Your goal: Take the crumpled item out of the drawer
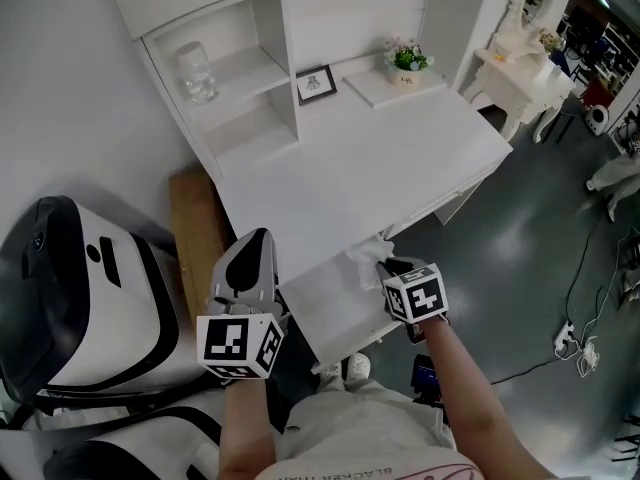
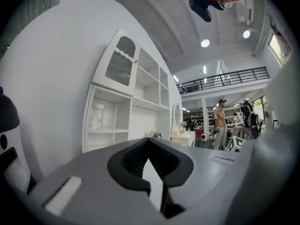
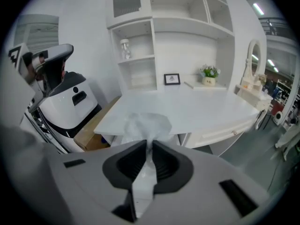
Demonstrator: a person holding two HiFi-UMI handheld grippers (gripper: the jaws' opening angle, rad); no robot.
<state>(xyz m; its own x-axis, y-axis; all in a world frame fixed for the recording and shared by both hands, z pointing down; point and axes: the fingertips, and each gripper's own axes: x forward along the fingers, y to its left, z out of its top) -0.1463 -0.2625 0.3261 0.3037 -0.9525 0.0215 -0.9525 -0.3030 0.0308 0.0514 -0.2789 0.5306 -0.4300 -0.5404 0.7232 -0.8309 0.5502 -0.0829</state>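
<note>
The crumpled item is a wad of thin white paper or film. My right gripper is shut on it and holds it above the far corner of the open white drawer, at the desk's front edge. In the right gripper view the crumpled item bulges out past the closed tips of the right gripper, over the white desk top. My left gripper hangs to the left of the drawer, jaws together and empty. The left gripper points level at the hutch.
A white and black machine stands at the left, next to a wooden board. The hutch holds a glass jar, a picture frame and a small plant. A white dressing table and floor cables lie to the right.
</note>
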